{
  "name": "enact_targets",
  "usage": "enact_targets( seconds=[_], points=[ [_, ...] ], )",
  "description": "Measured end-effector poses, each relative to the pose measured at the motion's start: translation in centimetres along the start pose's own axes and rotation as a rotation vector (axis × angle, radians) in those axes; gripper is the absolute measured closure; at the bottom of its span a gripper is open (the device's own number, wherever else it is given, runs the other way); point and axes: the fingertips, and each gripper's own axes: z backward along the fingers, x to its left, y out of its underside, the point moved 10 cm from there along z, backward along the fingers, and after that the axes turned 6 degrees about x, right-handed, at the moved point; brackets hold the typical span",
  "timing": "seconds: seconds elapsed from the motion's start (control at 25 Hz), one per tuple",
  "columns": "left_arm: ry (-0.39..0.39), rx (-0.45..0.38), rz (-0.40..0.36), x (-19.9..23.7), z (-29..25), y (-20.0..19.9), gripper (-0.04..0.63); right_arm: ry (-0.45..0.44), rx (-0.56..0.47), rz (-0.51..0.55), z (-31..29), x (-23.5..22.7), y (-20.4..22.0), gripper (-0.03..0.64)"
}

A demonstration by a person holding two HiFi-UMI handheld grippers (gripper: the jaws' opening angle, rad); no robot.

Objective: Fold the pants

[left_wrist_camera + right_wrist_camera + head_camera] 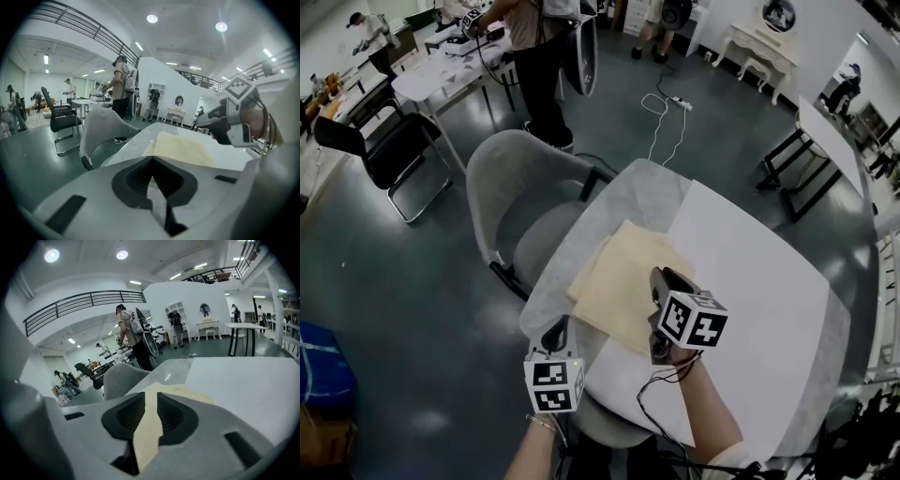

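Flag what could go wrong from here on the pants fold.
1. The pants lie by the table edge beside the chair; a pull that way could drag them off.
2. Fabric fills the narrow gap of the right hand-held gripper, clamped or not is unclear; it may catch only the top layer and undo the fold.
3. The left hand-held gripper, jaws together, is off the pants, so nothing pins them.

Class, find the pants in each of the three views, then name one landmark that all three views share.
Head view: pants at centre, just below the middle.
Left gripper view: pants right of centre, lying flat.
Right gripper view: pants at lower centre, very close.
Shared landmark: the grey chair, left of the pants in every view.
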Motion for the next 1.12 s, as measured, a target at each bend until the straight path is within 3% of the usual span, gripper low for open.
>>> enact_targets(
  seconds=[0.28, 0.56, 0.8, 1.12],
  points=[
    [-0.003, -0.042, -0.005, -2.4, 2.5, -1.7, 0.595, 0.060, -0.010, 0.085, 5.8, -3.2, 1.0, 0.621],
    [-0.047, -0.092, 0.010, -7.5, 8.8, -3.3, 0.595, 0.063, -0.081, 0.104, 15.1, -6.8, 2.2, 0.624],
    [-0.118, -0.166, -0.007, -12.5, 15.3, -4.5, 0.595, 0.095, -0.139, 0.186, 23.0, -8.6, 3.2, 0.624],
    [-0.164, -0.247, -0.010, -17.7, 20.9, -3.0, 0.595, 0.068, -0.189, 0.189, 29.8, -10.8, 6.3, 0.624]
  ],
)
